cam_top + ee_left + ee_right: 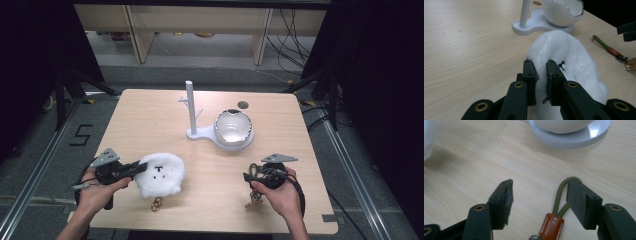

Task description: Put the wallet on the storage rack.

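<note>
A white plush toy (160,174) with a small black face lies on the wooden table at the front left. My left gripper (142,167) is shut on its edge, and in the left gripper view the two jaws pinch the white fur (569,55) between them (540,66). At the front right, my right gripper (248,175) stands open over a keychain (254,200). In the right gripper view its olive cord loop (560,195) and brown leather tag (551,226) lie between the spread jaws (541,195), close to the right one.
A white stand (192,107) with a peg post rises mid-table. A cracked-egg-shaped white bowl (232,126) sits on its base. Small metal rings (157,203) lie in front of the plush. A round hole (243,105) marks the table's far side.
</note>
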A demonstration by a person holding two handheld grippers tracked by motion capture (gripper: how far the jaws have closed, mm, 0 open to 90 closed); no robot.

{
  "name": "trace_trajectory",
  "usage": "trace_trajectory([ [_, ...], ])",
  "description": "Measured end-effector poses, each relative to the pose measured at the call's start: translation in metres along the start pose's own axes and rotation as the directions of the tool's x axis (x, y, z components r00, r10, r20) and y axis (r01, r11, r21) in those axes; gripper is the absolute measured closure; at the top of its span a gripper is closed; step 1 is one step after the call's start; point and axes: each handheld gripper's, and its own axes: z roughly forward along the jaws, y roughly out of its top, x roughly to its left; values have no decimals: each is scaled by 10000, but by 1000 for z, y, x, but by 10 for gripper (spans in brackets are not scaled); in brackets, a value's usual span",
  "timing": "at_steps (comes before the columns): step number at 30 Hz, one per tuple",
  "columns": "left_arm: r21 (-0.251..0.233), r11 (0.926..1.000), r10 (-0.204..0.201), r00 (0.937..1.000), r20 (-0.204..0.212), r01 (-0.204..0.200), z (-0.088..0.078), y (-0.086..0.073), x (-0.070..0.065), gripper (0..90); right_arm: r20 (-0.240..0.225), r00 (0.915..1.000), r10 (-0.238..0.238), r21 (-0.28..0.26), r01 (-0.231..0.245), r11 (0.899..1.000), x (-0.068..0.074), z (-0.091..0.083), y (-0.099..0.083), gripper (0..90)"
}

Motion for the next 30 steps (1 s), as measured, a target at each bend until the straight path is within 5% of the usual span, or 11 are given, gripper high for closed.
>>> trace_trajectory([
  [3,-349,9992,227,9994,276,-217,2,11,-9,795,-10,9992,-394,-589,393,9975,4,-5,8,493],
  [10,-805,9948,673,9965,494,-632,8,25,-21,795,-160,9991,-391,-1070,372,9936,11,-8,18,587],
  [11,-883,9936,753,9958,513,-705,9,27,-23,795,-216,9997,-102,-1214,76,9926,14,-8,20,596],
  [12,-1003,9910,938,9942,530,-881,11,32,-27,795,-285,9988,-398,-1422,353,9892,14,-8,23,610],
  [14,-1163,9891,989,9929,657,-908,14,35,-28,795,-445,9988,-201,-1507,132,9885,18,-9,27,620],
  [20,-1366,9829,1347,9877,788,-1232,22,49,-41,796,-653,9968,-460,-2200,306,9750,24,-11,35,629],
  [21,-1445,9810,1423,9861,854,-1291,25,51,-43,795,-653,9947,-797,-2450,614,9676,23,-11,37,629],
  [26,-1487,9748,1827,9775,1050,-1663,36,60,-54,795,-905,9936,-678,-2742,406,9608,33,-13,46,624],
  [30,-1534,9698,2070,9726,1058,-1897,43,65,-59,795,-859,9909,-1040,-2902,749,9540,36,-15,54,616],
])
